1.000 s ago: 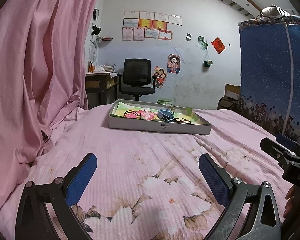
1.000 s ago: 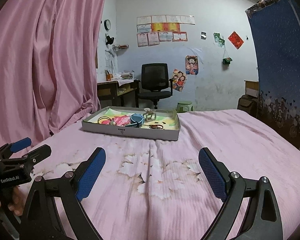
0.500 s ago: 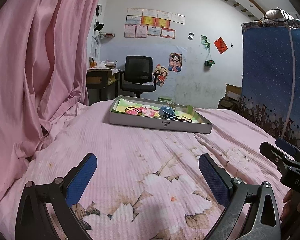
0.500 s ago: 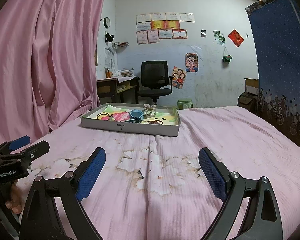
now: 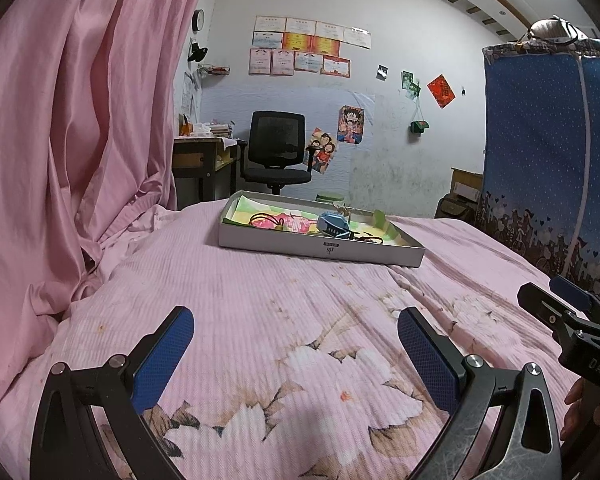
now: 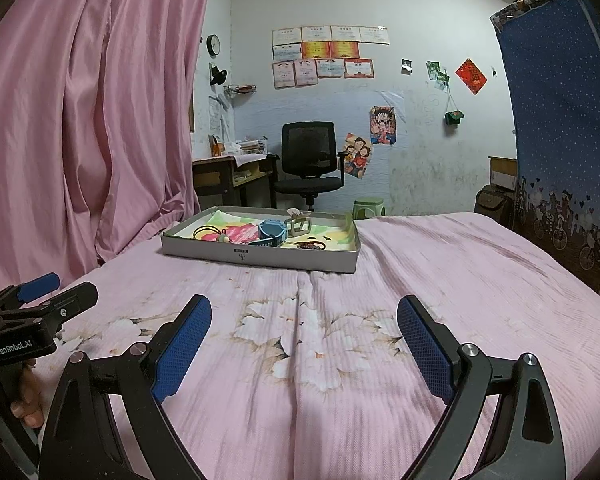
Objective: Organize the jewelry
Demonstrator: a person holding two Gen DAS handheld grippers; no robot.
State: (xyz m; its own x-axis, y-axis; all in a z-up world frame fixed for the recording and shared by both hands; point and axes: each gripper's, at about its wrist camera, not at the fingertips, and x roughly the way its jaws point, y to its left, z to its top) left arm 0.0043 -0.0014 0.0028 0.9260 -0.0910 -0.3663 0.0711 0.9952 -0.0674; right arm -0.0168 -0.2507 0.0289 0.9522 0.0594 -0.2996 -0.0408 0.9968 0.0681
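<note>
A shallow grey tray [image 5: 320, 246] [image 6: 260, 256] lies on the pink bed ahead of both grippers. Inside it are a blue bracelet [image 6: 272, 232] [image 5: 332, 226], a beige hair claw [image 6: 298, 224], a black hair tie [image 6: 206, 231] [image 5: 262, 218] and a dark beaded piece [image 6: 310, 245]. My left gripper [image 5: 296, 344] is open and empty, low over the bedspread, well short of the tray. My right gripper [image 6: 304, 332] is open and empty too, beside the left one. Each shows at the edge of the other's view.
The pink floral bedspread [image 6: 340, 340] fills the foreground. A pink curtain [image 5: 72, 140] hangs at the left. A blue fabric wardrobe [image 5: 548, 152] stands at the right. A black office chair [image 6: 308, 160], a desk [image 6: 228, 176] and a green stool [image 6: 370, 206] stand beyond the bed.
Both grippers have risen and tilted a little, so the tray sits lower in view and shows more of its inside. Both stay open.
</note>
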